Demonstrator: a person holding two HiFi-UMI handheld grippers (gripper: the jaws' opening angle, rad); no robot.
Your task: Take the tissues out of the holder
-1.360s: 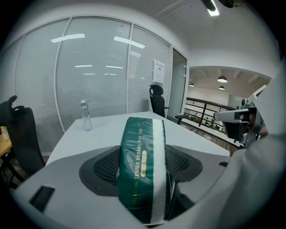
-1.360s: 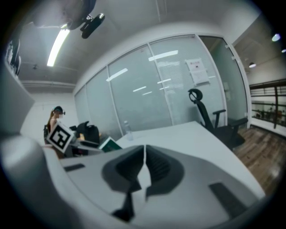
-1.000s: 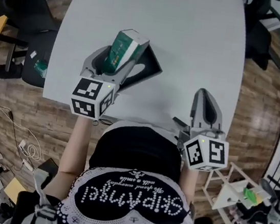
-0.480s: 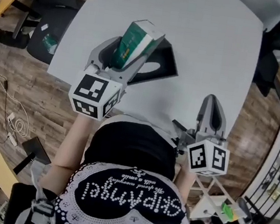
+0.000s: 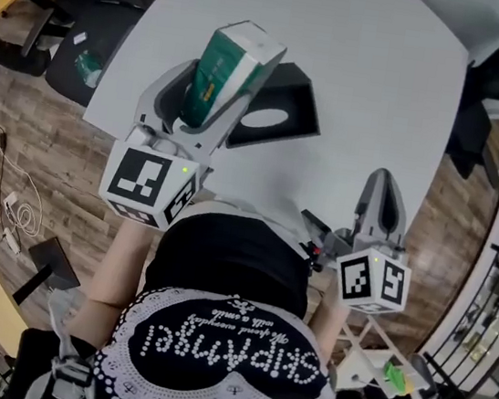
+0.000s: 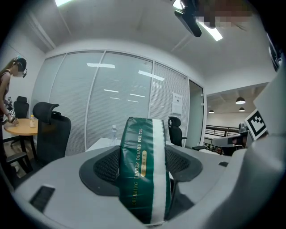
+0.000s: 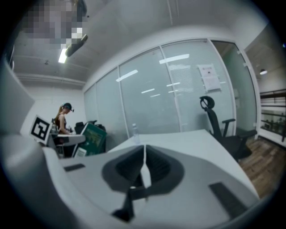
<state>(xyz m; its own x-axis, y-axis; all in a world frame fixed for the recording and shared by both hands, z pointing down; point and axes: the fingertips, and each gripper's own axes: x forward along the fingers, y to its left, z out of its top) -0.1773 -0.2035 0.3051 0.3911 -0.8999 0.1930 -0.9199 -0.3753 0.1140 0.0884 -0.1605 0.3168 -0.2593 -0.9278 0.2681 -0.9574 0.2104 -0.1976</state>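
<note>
My left gripper (image 5: 211, 89) clamps the green tissue pack (image 5: 235, 54), held up and seemingly clear of the black holder (image 5: 281, 106) on the table (image 5: 367, 81), while my right gripper (image 5: 382, 196) is pinched together and empty, so extraction looks done and next I'd set the pack down.

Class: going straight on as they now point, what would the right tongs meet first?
Nothing soon: the shut right tongs point out over the white table. A small bottle at its far end sits near that line; depth is unclear.
</note>
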